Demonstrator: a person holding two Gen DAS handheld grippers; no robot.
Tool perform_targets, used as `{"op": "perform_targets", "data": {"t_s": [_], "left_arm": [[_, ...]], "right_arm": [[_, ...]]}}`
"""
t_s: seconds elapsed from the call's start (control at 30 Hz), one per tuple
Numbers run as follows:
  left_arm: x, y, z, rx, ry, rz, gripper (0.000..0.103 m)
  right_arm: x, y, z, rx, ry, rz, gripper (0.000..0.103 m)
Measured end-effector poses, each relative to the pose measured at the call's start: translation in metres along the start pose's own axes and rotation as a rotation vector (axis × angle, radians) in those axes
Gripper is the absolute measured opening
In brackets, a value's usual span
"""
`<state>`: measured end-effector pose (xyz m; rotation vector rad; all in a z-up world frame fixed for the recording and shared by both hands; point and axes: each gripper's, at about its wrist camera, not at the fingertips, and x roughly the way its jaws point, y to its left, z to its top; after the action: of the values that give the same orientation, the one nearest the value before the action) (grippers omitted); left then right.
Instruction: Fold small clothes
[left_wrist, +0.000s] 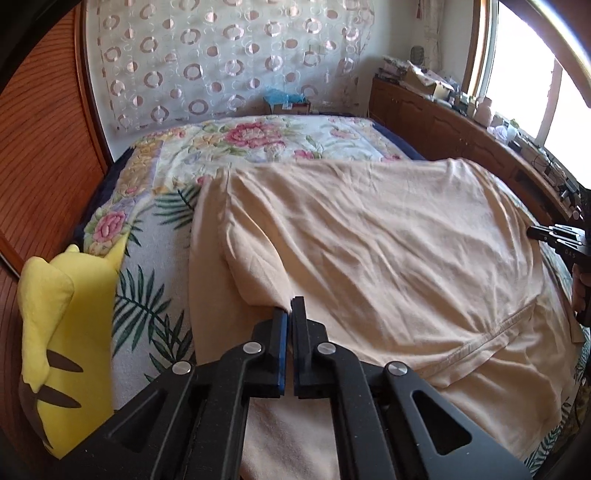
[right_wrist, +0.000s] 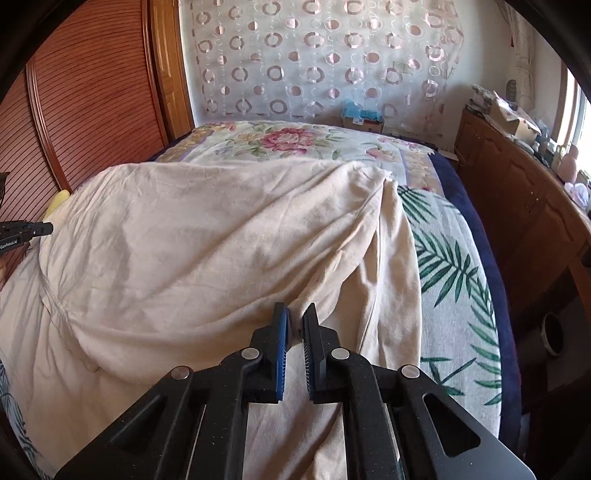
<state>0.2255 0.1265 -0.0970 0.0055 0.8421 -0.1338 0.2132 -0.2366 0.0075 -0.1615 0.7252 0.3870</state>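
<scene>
At the far left of the bed, in the left wrist view, a yellow plush toy (left_wrist: 62, 332) leans beside the bedspread (left_wrist: 155, 280), just clear of the peach garment (left_wrist: 369, 240) we are folding. That garment lies spread across the middle of the floral cover, wrinkled, with a stitched hem curving near its lower right part.

Our left gripper (left_wrist: 290, 314) is clamped on a raised pleat of the cloth at its left side; the blue-padded fingers stand almost together with only a thin fold of fabric between them. Further right, the right gripper (right_wrist: 295, 321) is likewise pinched on a ridge of the same garment near its right edge, where the cloth drapes down toward the palm-leaf print. Each gripper shows as a small black tip at the rim of the other's view.

We judge the fabric to be light, soft knit — it sags between the two holds and keeps no shape of its own, so it will follow wherever we carry it and bunch if the holds drift together. It is not slippery or fragile, but a thin pinch may catch one layer only. The best holds look to be at the corners or along the hem and side edges, keeping the span between us taut. Beyond the bed at the right stands a cluttered wooden cabinet (right_wrist: 517, 192).
</scene>
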Motion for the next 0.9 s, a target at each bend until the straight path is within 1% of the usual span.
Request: {"op": "perform_targets", "data": {"t_s": [0.13,0.27,0.47,0.63,0.7,0.9], "left_arm": [[-0.023,-0.002,0.007,-0.002,-0.064,0.003,0.002],[-0.051,-0.004,0.013,-0.016,-0.132,0.006,0.002],[-0.082,-0.012,0.011,-0.009,-0.191,-0.01,0.002],[-0.116,-0.018,-0.004,-0.005,-0.237,-0.012,0.002],[-0.131,-0.018,-0.014,-0.014,-0.248,-0.012,0.002],[-0.162,-0.018,-0.054,-0.039,-0.237,-0.006,0.002]], "right_arm": [[-0.011,-0.003,0.004,0.0,-0.037,0.009,0.004],[-0.032,-0.008,0.007,0.019,-0.102,0.02,0.004],[-0.071,-0.014,0.002,0.039,-0.183,0.039,0.003],[-0.103,-0.017,-0.018,0.034,-0.225,0.04,0.003],[-0.116,-0.018,-0.029,0.033,-0.238,0.033,0.003],[-0.146,-0.013,-0.063,0.008,-0.237,0.039,0.003]]}}
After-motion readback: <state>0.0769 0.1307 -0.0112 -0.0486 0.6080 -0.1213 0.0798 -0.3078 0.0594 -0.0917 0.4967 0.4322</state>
